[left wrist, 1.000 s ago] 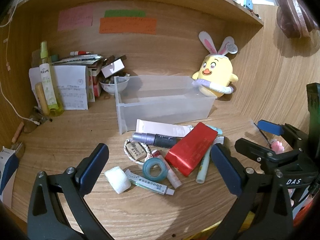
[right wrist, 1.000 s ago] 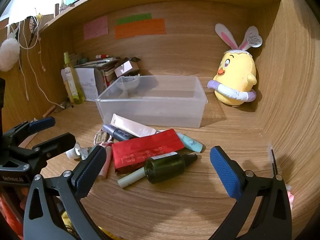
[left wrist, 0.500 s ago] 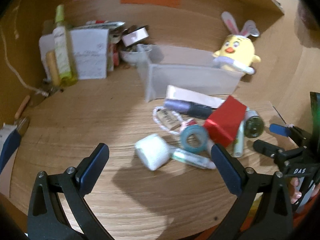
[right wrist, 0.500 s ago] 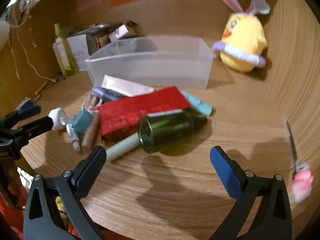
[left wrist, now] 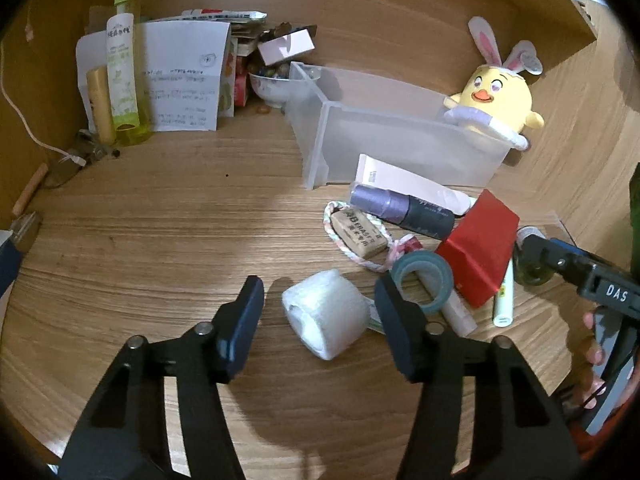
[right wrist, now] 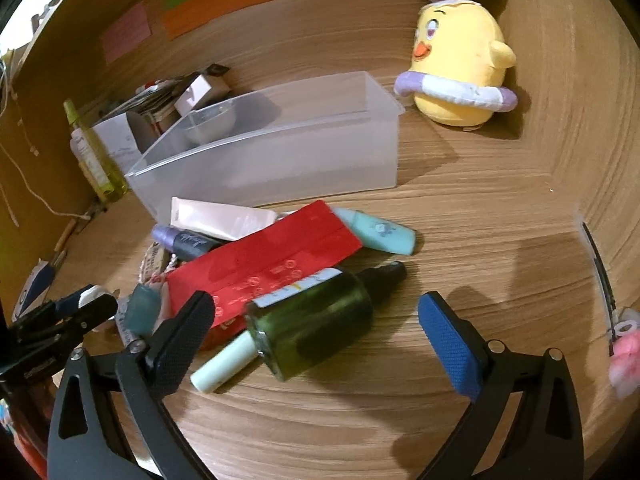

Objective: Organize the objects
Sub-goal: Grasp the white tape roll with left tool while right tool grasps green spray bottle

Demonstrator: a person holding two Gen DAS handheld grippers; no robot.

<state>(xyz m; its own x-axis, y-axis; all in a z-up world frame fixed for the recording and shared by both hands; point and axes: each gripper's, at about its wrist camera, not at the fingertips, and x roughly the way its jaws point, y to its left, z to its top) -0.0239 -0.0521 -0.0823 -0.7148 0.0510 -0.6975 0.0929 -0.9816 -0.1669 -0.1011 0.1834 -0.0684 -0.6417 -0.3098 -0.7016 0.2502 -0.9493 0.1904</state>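
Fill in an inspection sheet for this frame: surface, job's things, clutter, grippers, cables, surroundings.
Surface: wooden desk, inside an alcove.
Job's things: clear bin looks empty; pile in front holds red box, green bottle, white roll, teal tape ring.
Clutter: papers and spray bottle, back left.
Grippers: left gripper closing around white roll, pads not touching; right gripper open around green bottle.
Cables: white cord, far left.
Surroundings: plush chick, sticky notes.

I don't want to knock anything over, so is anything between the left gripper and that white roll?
Nothing visible: the white roll lies between the left gripper's jaws, which have just been closing, pads not yet touching. The teal tape ring sits just beyond its right finger.
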